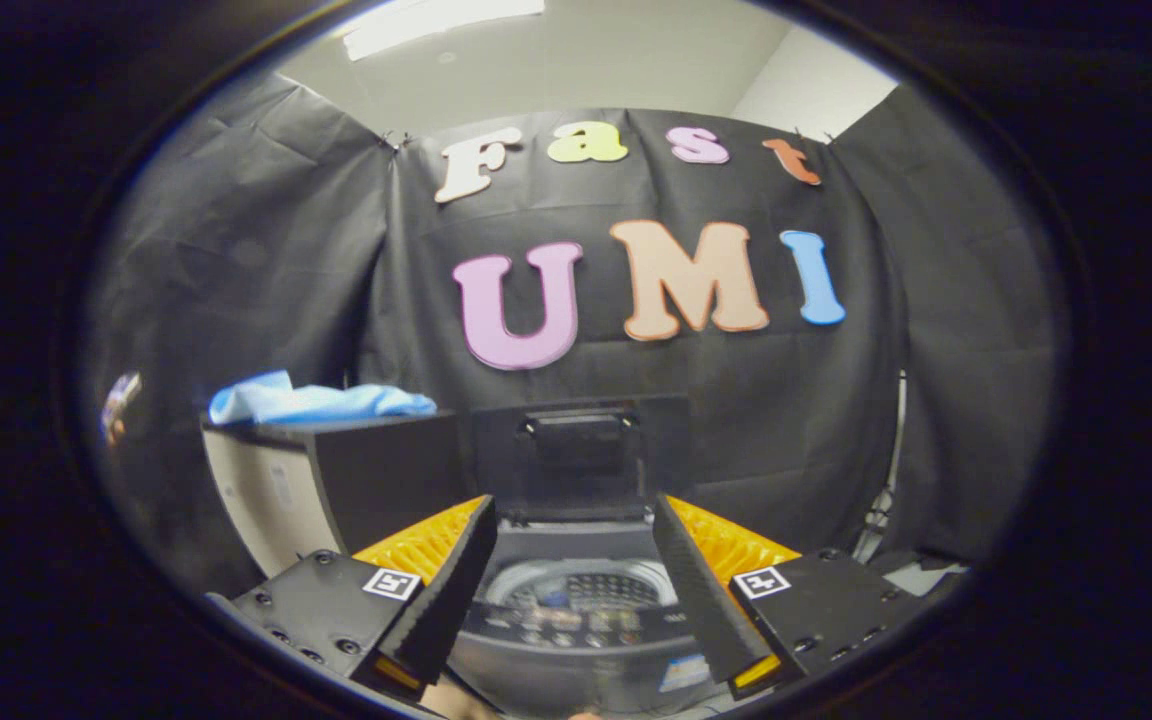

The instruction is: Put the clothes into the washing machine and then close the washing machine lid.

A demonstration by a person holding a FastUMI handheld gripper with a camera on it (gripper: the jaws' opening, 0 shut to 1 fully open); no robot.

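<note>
The fisheye camera rides on the claw (573,590), looking forward and slightly down along its spread, empty fingers, close above the dark grey top-loading washing machine (576,640), facing the booth's black cloth wall (266,280).

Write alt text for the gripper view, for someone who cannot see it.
The open gripper hangs empty over a small washing machine whose lid stands raised. A blue cloth lies on a box beyond the left finger.

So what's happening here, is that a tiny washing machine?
Yes. A person's hand-held tongs hang open and empty right over a small washing machine. Its lid stands up, so the drum is open. The blue cloth lies on a box beyond the left finger, not yet picked up.
</note>
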